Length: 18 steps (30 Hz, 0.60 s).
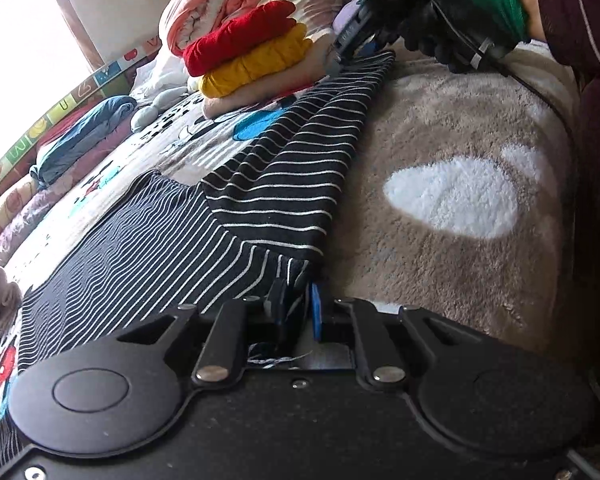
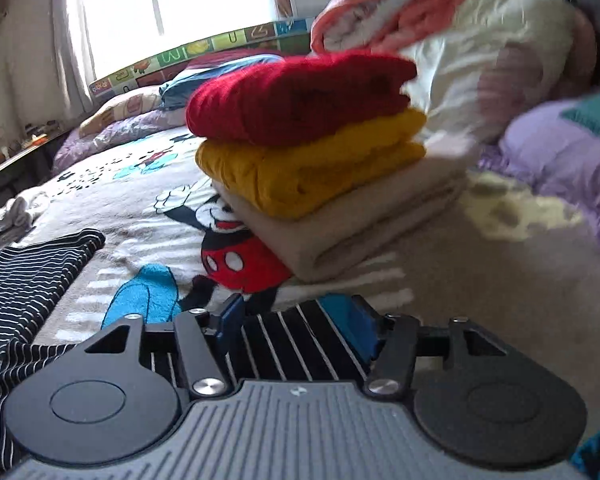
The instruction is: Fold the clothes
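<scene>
A black garment with thin white stripes is seen spread across a cartoon-printed blanket on the bed, one long folded edge running beside a beige fleece blanket with a white patch. At the left of the left wrist view, a blue bundle of cloth lies by the patterned bed edge. Nearer the middle, a stack of folded clothes is set on the cartoon blanket: a red piece on top, a yellow piece under it, and a beige piece at the bottom. Behind the stack a pink and white quilt is piled.

The left gripper is clamped narrowly on the near corner of the striped garment, cloth being pinched between its blue pads. The right gripper is held at the garment's far end by a gloved hand; its jaws stand partly apart and are opening, with striped cloth lying between them. Whether the pads press on that cloth is hard to say, as the view is blurred; a gap appears beside the fabric.
</scene>
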Tool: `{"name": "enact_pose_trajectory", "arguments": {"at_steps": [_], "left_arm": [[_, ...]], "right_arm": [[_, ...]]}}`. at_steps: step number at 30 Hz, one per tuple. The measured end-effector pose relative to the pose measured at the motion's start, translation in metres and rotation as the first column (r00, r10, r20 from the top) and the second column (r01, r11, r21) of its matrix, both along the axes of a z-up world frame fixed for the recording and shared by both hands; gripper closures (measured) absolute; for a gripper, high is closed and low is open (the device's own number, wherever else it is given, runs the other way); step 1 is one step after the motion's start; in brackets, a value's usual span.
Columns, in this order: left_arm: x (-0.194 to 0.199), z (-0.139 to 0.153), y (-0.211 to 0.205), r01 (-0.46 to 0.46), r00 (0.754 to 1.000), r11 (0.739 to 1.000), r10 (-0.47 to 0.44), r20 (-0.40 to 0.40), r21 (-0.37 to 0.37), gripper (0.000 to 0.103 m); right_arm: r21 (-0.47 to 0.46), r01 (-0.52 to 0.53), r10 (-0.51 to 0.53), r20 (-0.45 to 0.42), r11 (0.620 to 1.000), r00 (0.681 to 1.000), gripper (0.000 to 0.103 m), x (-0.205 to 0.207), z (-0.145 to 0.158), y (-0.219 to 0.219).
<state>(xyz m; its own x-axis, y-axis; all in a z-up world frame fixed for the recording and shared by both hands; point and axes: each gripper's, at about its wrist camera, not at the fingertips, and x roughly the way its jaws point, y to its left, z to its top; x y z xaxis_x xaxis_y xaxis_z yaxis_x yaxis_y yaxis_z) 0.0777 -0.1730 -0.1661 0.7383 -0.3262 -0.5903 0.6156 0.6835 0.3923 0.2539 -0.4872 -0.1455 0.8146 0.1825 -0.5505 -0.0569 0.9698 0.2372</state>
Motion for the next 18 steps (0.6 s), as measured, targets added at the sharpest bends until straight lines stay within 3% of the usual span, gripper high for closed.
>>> {"name": "enact_pose_trajectory", "arguments": {"at_steps": [1,2,9,10,11,13,15,18], "left_arm": [[0.001,0.000,0.001,0.002,1.000,1.000,-0.002,-0.004,-0.008,0.095],[0.002,0.000,0.003,0.000,1.000,1.000,-0.001,-0.010,-0.017,0.095],[0.005,0.001,0.008,-0.012,0.999,0.998,0.009,-0.044,-0.069,0.095],[0.005,0.001,0.009,-0.013,0.999,0.997,0.010,-0.047,-0.073,0.095],[0.005,0.001,0.009,-0.013,0.999,0.997,0.009,-0.050,-0.075,0.095],[0.005,0.002,0.009,-0.012,0.999,0.997,0.007,-0.054,-0.076,0.095],[0.006,0.002,0.010,-0.009,0.998,0.997,0.004,-0.056,-0.080,0.095],[0.007,0.003,0.011,-0.017,0.998,0.996,0.011,-0.064,-0.090,0.095]], "right_arm": [[0.016,-0.014,0.014,-0.016,1.000,1.000,0.079,0.002,-0.003,-0.002],[0.033,-0.036,0.037,-0.018,0.999,0.999,0.088,0.003,-0.004,-0.002],[-0.081,-0.016,0.023,0.084,0.997,0.996,0.089,0.014,0.012,0.020],[-0.099,-0.017,0.023,0.063,0.995,0.998,0.089,0.019,0.006,0.023],[-0.116,-0.018,0.022,0.036,0.993,0.999,0.089,0.024,0.000,0.026],[-0.153,0.004,-0.003,0.011,0.988,1.000,0.073,0.026,-0.003,0.030],[-0.176,0.054,-0.047,0.042,0.983,0.998,0.058,0.019,0.003,0.029],[-0.254,0.118,-0.095,0.100,0.960,0.990,0.058,0.005,0.015,0.034]]}}
